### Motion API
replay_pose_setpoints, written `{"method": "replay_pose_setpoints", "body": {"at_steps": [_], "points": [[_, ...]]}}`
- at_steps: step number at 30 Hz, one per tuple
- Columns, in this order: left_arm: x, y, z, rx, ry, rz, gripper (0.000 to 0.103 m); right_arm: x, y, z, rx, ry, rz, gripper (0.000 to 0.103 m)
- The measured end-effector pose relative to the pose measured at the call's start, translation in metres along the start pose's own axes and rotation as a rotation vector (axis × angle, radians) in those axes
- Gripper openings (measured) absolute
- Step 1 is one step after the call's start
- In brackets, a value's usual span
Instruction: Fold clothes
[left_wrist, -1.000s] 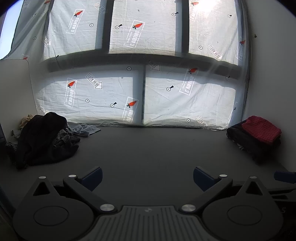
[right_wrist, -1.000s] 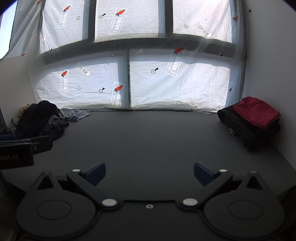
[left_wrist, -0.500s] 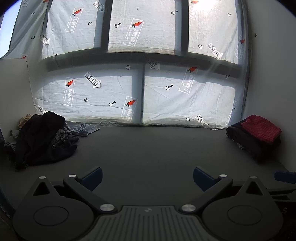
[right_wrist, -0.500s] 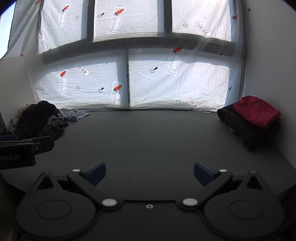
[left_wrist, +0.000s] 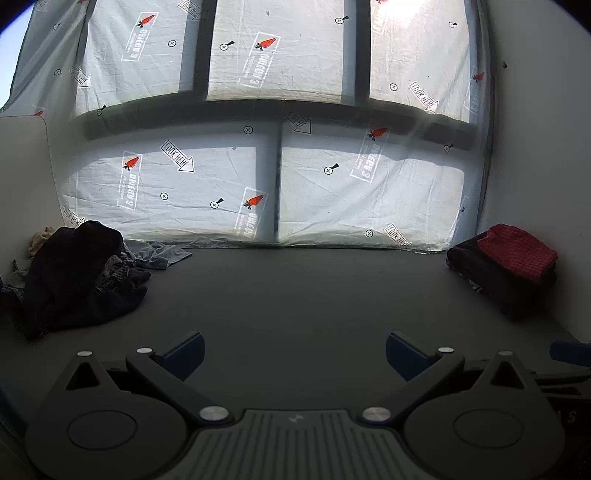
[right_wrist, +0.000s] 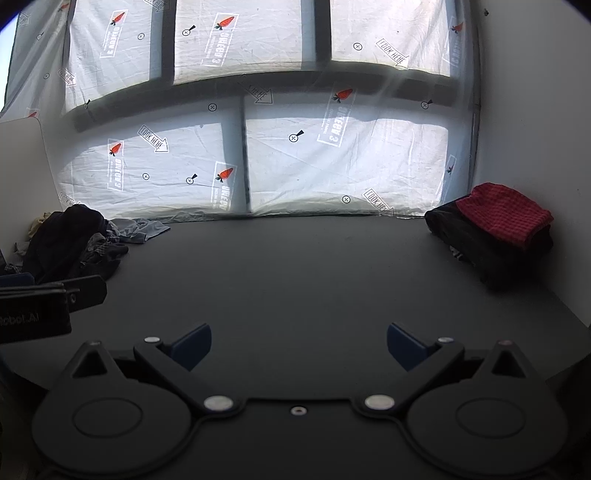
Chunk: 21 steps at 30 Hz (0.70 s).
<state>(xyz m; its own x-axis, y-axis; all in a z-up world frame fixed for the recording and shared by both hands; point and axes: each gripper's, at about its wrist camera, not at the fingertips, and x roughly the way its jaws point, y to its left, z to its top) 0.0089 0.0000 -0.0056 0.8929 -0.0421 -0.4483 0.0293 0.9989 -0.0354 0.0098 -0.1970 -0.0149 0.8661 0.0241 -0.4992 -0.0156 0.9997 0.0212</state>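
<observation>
Hovering unchanged, left claw and right claw gape wide, empty; unfolded pile at ten o'clock awaits.

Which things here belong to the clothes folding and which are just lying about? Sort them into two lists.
Belongs to the job:
- unfolded clothes pile, far left
- folded stack with red checked garment on top, far right
- left tool, open, holding nothing
- right tool, open, holding nothing
- table

Just there:
- printed sheet over the window
- white wall
</observation>
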Motion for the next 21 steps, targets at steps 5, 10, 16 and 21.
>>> {"method": "replay_pose_setpoints", "body": {"at_steps": [5, 10, 16, 21], "points": [[0.016, -0.006, -0.001, -0.007, 0.026, -0.011, 0.103, 0.008, -0.004, 0.000, -0.019, 0.021, -0.017, 0.103], [0.034, -0.011, 0.009, -0.034, 0.025, -0.017, 0.103, 0.025, -0.013, 0.012, -0.023, 0.020, -0.021, 0.103], [0.074, -0.024, 0.018, -0.016, 0.058, -0.017, 0.103, 0.054, -0.018, 0.015, -0.081, 0.033, -0.051, 0.103], [0.103, -0.035, 0.033, 0.043, 0.052, 0.020, 0.103, 0.094, -0.026, 0.039, -0.097, 0.019, -0.065, 0.103]]}}
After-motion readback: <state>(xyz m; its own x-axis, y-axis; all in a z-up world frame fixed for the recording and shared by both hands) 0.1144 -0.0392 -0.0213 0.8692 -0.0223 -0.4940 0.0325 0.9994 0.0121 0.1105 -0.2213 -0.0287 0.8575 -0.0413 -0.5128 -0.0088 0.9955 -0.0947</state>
